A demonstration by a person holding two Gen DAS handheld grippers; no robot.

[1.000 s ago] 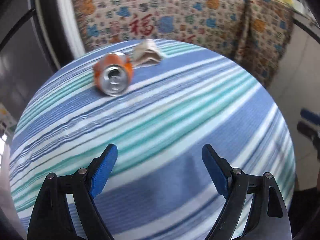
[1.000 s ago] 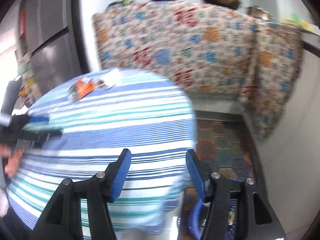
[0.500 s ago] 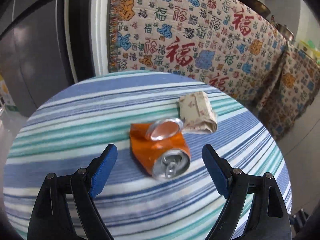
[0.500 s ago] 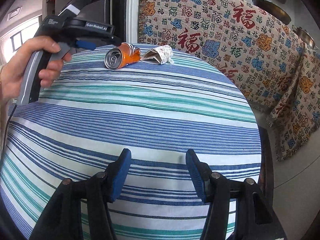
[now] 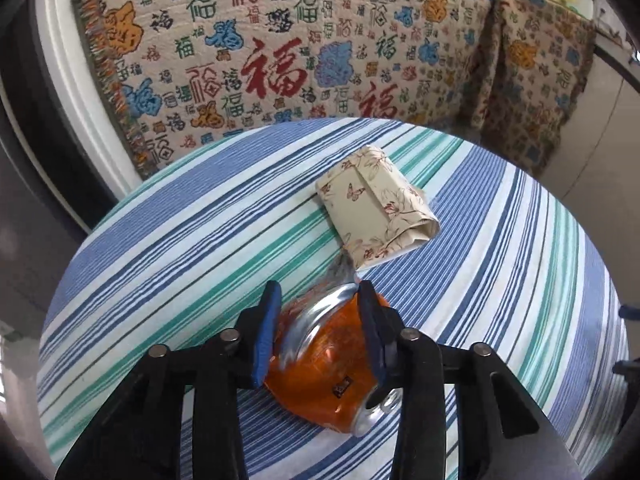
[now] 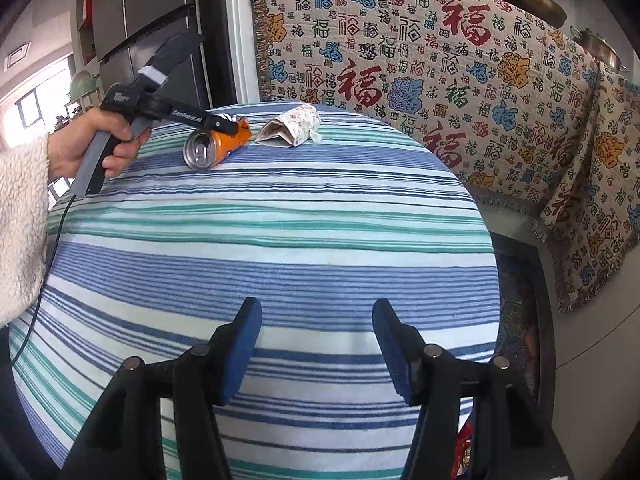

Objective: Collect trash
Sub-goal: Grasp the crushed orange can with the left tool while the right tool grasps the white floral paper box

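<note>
Gripping the crushed orange can point(image 5: 320, 364) across its dented middle, the left gripper point(image 5: 318, 332) has just been closing its jaws, and the pads now press both sides. The can lies on the striped tablecloth point(image 5: 180, 240), its long axis slanting, silver top toward the camera. Just beyond it lies the folded floral paper point(image 5: 376, 208), apart from the jaws. The right gripper point(image 6: 316, 348) hangs half-open and empty, well apart from both pieces, so the left is nearer.
</note>
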